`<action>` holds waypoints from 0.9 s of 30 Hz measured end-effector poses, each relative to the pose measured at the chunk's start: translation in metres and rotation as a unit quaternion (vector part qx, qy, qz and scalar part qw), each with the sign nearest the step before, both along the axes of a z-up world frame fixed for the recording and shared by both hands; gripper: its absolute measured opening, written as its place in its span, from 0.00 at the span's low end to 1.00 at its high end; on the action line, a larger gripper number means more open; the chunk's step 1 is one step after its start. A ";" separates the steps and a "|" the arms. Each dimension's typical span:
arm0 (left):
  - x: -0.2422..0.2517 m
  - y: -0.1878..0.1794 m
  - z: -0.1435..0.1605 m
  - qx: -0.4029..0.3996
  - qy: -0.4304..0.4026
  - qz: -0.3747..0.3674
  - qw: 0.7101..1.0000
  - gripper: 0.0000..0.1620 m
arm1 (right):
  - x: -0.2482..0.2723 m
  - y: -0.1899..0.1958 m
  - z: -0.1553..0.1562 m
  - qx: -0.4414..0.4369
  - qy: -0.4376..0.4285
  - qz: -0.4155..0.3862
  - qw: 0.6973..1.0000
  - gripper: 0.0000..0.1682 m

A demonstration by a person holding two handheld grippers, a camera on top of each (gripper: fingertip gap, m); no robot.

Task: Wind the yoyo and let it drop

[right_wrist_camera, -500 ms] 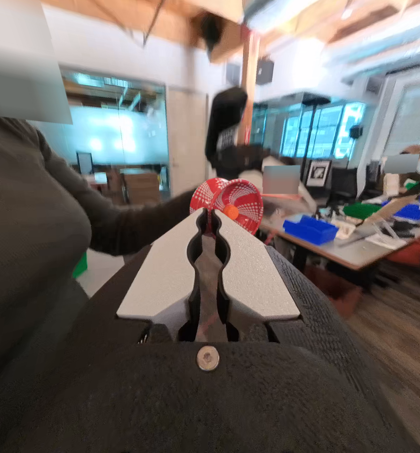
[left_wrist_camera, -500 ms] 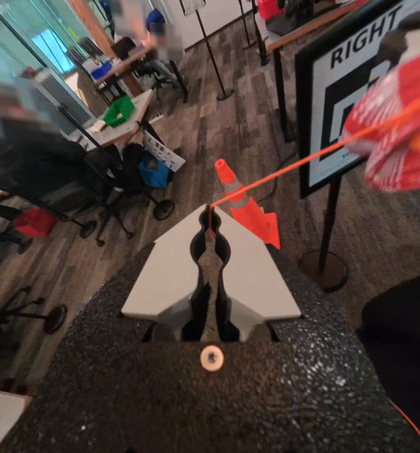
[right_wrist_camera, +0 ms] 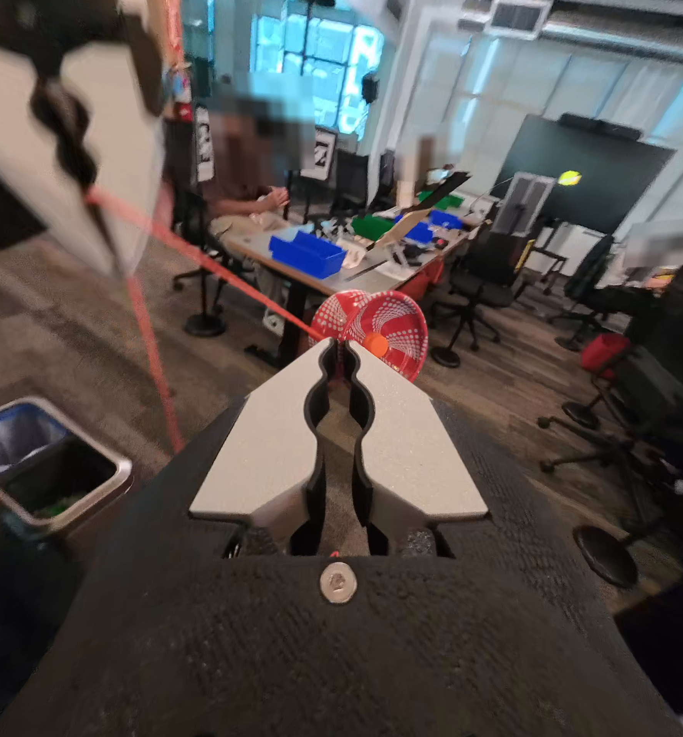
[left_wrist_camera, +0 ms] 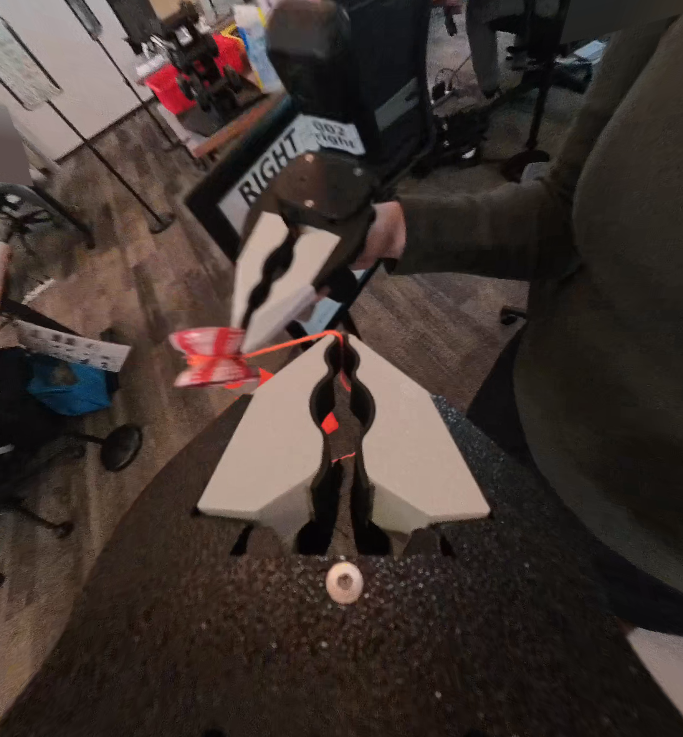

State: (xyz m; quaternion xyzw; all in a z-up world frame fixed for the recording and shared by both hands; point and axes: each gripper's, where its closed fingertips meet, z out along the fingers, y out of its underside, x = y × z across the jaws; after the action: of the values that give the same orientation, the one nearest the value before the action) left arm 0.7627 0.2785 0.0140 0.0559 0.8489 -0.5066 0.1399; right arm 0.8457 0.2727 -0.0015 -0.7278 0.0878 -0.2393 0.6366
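Two grippers share the work around one red, white-dotted plastic yoyo (right_wrist_camera: 371, 333); the right gripper (right_wrist_camera: 337, 345) is clenched on it at the groove between the halves, and the left gripper (left_wrist_camera: 337, 339), up and to the yoyo's left in the right wrist view, is pinched shut on the orange string (right_wrist_camera: 212, 263), which runs taut to the yoyo. Winding looks under way, not finished (how many turns lie on the axle I cannot tell through the blur); the drop remains. Only the right wrist view shows slack string hanging below the left gripper; only the left wrist view shows the person's hand (left_wrist_camera: 387, 235) above the yoyo.
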 end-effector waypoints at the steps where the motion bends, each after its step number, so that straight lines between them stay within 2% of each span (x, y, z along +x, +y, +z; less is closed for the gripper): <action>1: 0.010 0.006 0.014 -0.007 -0.023 0.021 0.999 0.00 | -0.006 0.003 -0.005 -0.012 0.004 0.019 1.000 0.00; 3: 0.033 0.021 0.037 -0.021 -0.057 0.077 0.995 0.00 | -0.021 0.010 -0.013 -0.031 0.022 0.066 0.997 0.00; 5: 0.062 0.042 0.047 -0.015 -0.079 0.148 0.986 0.00 | -0.040 0.018 -0.016 -0.035 0.046 0.132 0.989 0.00; 7: 0.089 0.062 0.037 0.017 -0.083 0.209 0.974 0.00 | -0.068 0.024 -0.002 0.011 0.072 0.223 0.972 0.00; 10: 0.102 0.068 -0.004 0.053 -0.033 0.219 0.974 0.00 | -0.092 0.019 0.039 0.130 0.081 0.304 0.940 0.00; 12: 0.097 0.061 -0.036 0.062 0.011 0.202 0.977 0.00 | -0.083 0.013 0.056 0.182 0.078 0.290 0.936 0.00; 15: 0.070 0.038 -0.076 0.075 0.065 0.148 0.984 0.00 | -0.049 0.002 0.070 0.247 0.077 0.197 0.946 0.00; 18: 0.025 0.011 -0.079 0.055 0.086 0.056 0.993 0.00 | -0.011 0.000 0.045 0.162 0.046 0.057 0.984 0.00; 20: 0.006 0.003 -0.060 0.030 0.071 0.019 0.997 0.00 | -0.005 0.005 0.022 0.089 0.030 0.025 0.995 0.00; 23: 0.011 0.014 -0.025 0.015 0.021 0.037 0.999 0.00 | -0.013 0.016 -0.005 -0.002 0.017 0.042 0.999 0.00; 27: 0.047 0.047 0.006 0.021 -0.040 0.128 0.991 0.00 | -0.043 0.027 -0.025 -0.071 0.037 0.135 0.988 0.00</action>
State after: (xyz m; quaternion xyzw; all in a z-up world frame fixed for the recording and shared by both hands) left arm 0.8095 0.3250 0.0200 -0.0300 0.8535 -0.4637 0.2360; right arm 0.8029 0.2997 -0.0265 -0.7849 -0.0052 -0.1301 0.6058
